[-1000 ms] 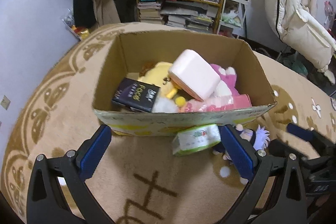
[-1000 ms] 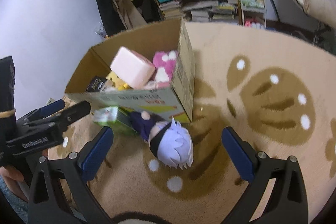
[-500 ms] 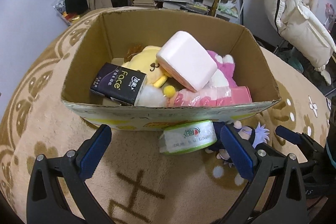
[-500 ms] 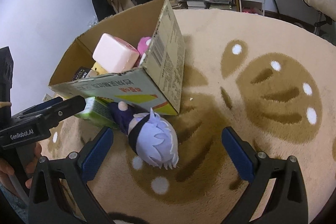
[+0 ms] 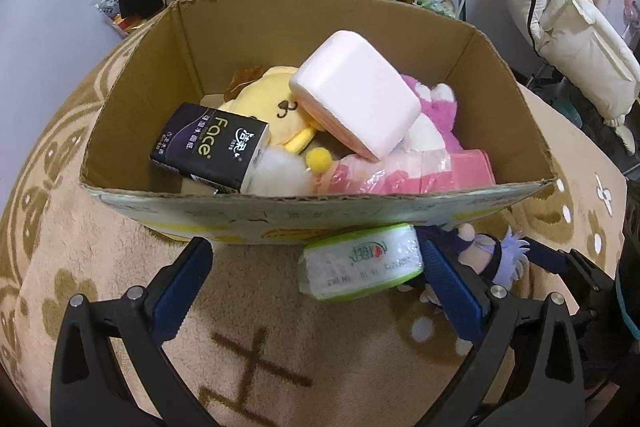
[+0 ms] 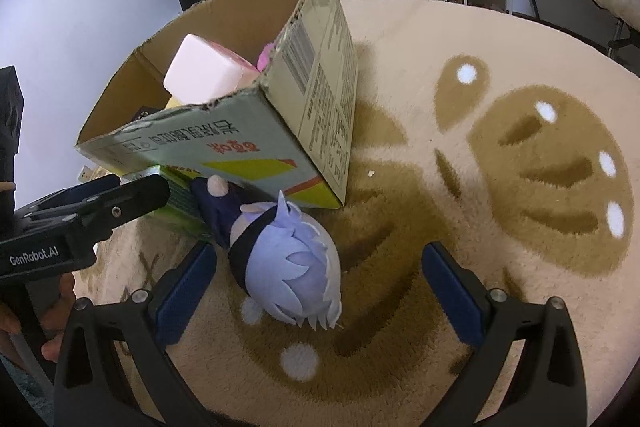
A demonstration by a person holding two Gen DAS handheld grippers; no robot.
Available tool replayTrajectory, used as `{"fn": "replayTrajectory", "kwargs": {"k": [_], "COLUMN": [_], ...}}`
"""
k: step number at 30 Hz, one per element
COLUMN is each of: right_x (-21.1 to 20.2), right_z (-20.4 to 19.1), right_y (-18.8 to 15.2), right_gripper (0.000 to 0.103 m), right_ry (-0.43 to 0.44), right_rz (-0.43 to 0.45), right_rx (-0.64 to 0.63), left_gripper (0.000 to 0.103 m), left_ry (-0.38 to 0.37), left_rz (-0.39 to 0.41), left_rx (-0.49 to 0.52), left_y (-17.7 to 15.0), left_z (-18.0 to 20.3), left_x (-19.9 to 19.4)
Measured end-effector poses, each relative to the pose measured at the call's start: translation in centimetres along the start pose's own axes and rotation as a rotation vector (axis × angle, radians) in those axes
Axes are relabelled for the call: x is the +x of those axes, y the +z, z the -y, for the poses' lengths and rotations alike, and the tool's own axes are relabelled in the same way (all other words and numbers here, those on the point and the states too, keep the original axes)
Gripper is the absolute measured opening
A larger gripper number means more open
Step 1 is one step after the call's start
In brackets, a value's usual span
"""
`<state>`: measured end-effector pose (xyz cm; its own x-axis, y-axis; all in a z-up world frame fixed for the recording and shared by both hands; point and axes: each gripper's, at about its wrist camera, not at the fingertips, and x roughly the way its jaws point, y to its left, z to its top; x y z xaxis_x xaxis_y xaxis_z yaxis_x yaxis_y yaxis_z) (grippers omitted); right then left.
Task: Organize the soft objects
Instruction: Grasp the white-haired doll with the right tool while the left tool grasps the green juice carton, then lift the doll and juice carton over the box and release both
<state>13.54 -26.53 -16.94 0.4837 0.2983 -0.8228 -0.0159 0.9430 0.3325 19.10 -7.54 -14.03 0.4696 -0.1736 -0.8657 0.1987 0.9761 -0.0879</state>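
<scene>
Box [image 5: 320, 215]: open cardboard on my rug [image 6: 500, 267], crowded with a pink block [image 5: 356, 99], black tissue pack [image 5: 208, 147], yellow plush [image 5: 272, 103] and pink plush [image 5: 436, 107].
Green pack [image 5: 360, 261]: white wrap, green edges, on the rug against the box's near wall.
Doll [image 6: 288, 263]: lilac spiky hair, dark band, navy body; lying beside the green pack, at the box corner.
My left gripper [image 5: 320, 287]: jaws spread, empty, straddling the green pack.
My right gripper [image 6: 316, 291]: jaws spread, empty, the doll's head between them.
</scene>
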Motion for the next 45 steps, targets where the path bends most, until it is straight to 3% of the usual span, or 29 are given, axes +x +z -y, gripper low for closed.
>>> {"fn": "replayTrajectory", "kwargs": {"k": [8, 13, 16, 20, 23, 26, 28, 30, 45], "right_x": [0.8, 1.3, 1.5, 1.5, 1.2, 0.9, 0.7, 0.5, -1.5], "right_z": [0.9, 0.4, -0.3, -1.1, -1.6, -2.7, -3.2, -3.8, -4.2], "right_y": [0.1, 0.3, 0.4, 0.3, 0.2, 0.0, -0.1, -0.3, -0.9], "right_gripper": [0.094, 0.088, 0.077, 0.058, 0.057, 0.056, 0.056, 0.056, 0.056], "right_ry": [0.043, 0.045, 0.059, 0.103, 0.095, 0.076, 0.069, 0.055, 0.002], "right_rz": [-0.007, -0.005, -0.006, -0.021, -0.02, -0.008, -0.001, 0.001, 0.044], "right_rx": [0.062, 0.026, 0.009, -0.005, -0.024, -0.051, -0.068, -0.082, -0.092], "left_gripper": [0.097, 0.095, 0.086, 0.086, 0.084, 0.071, 0.058, 0.052, 0.051], "left_ry": [-0.012, 0.013, -0.002, 0.014, 0.03, 0.027, 0.003, -0.019, 0.036], "left_rz": [-0.027, -0.034, -0.039, -0.035, -0.012, -0.005, -0.004, 0.003, 0.046], "left_rx": [-0.024, -0.057, -0.064, -0.058, -0.061, -0.042, -0.038, -0.03, -0.026], "left_y": [-0.1, -0.5, -0.7, -1.2, -1.4, -1.6, -1.7, -1.7, -2.6], "left_z": [-0.2, -0.7, -0.9, -0.8, -0.8, -0.7, -0.7, -0.4, -1.5], "left_x": [1.0, 1.5, 1.6, 1.4, 1.0, 0.7, 0.5, 0.2, -3.0]}}
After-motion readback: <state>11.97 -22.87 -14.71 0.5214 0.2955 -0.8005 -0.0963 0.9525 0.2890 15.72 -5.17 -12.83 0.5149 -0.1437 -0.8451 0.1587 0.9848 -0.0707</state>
